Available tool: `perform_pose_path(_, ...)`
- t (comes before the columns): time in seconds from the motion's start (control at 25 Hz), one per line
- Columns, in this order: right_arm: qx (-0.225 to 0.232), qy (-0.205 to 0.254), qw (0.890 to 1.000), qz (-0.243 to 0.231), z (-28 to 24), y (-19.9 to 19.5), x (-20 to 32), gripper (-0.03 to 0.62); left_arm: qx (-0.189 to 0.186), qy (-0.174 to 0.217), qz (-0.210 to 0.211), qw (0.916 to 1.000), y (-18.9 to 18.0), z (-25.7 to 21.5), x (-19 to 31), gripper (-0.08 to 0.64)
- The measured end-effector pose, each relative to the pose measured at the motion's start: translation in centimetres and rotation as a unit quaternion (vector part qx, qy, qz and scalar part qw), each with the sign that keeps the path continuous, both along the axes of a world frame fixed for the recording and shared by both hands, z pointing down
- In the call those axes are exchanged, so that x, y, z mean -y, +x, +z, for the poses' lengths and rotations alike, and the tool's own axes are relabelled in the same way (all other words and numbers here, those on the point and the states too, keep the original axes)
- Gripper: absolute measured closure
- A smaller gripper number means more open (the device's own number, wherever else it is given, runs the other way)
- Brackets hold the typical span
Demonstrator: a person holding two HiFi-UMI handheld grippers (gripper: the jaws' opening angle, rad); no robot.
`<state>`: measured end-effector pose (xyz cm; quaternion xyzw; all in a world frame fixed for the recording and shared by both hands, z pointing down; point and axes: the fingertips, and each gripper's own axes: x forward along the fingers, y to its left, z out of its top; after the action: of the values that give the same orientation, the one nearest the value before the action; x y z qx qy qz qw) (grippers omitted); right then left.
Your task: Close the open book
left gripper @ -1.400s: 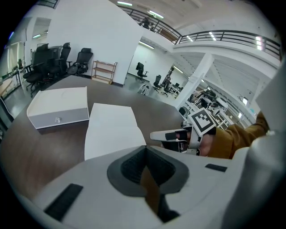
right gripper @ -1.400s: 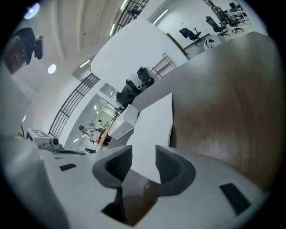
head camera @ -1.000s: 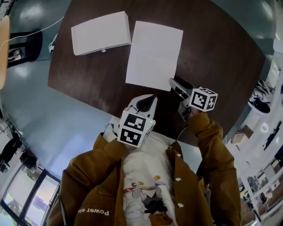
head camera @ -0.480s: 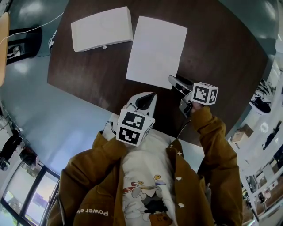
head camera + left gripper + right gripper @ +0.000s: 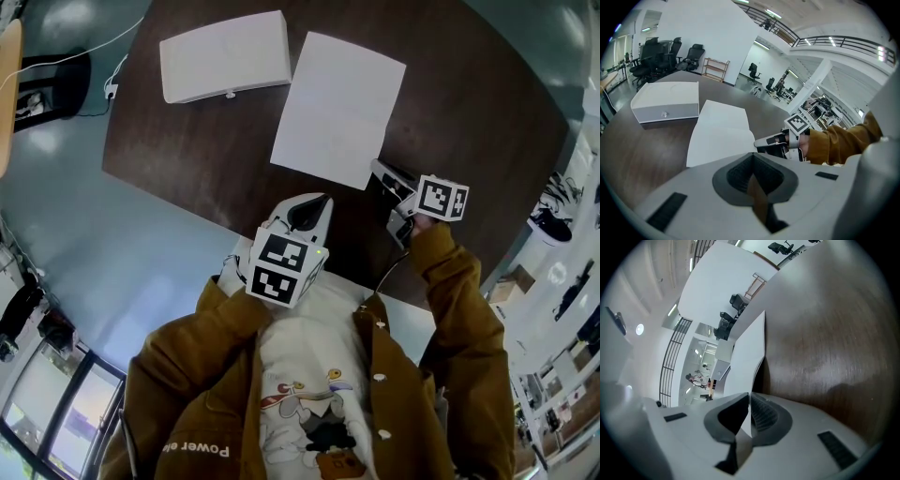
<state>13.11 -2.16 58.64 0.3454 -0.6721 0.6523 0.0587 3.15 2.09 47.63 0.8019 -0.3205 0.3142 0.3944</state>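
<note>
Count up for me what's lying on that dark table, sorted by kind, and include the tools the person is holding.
White book: 1
White box: 1
Hand-held grippers: 2, the left gripper shut and empty, and the right gripper, whose jaws have just been closing with the book's page edge between them
Total: 4

**Box and book side by side on the desk**

The box (image 5: 225,54) sits toward the desk's (image 5: 206,159) far left corner, close to the left edge. Just right of it, with a narrow gap between them, lies the book (image 5: 339,108), which reaches further toward the near edge.
</note>
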Motion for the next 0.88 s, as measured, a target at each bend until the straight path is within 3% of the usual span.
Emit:
perform_pose_path(0.28,0.028,-0.046,0.998,0.036,-0.9,-0.3,-0.3,0.577,-0.005,-0.002,0.018,0.9998,-0.6,0.9,-0.5,0.554)
perform_pose_path(0.44,0.025,-0.050,0.998,0.038,-1.4,-0.4,-0.4,0.578,-0.034,-0.058,-0.006,0.9977,-0.3,2.8,-1.2,0.512)
perform_pose_path(0.52,0.020,-0.057,0.997,0.042,-1.4,-0.3,-0.4,0.578,-0.071,-0.123,-0.062,0.9880,-0.3,4.2,-1.5,0.471)
perform_pose_path(0.64,0.025,-0.049,0.998,0.039,-1.5,-0.3,-0.4,0.578,-0.131,-0.208,-0.166,0.9552,-0.4,6.2,-1.4,0.454)
perform_pose_path(0.72,0.031,-0.043,0.998,0.036,-1.8,-0.5,-0.3,0.578,-0.150,-0.224,-0.204,0.9412,-0.6,6.7,-1.1,0.454)
perform_pose_path(0.88,0.033,-0.038,0.998,0.031,-2.2,-0.7,-0.1,0.578,-0.169,-0.229,-0.237,0.9290,-0.8,7.2,-0.6,0.454)
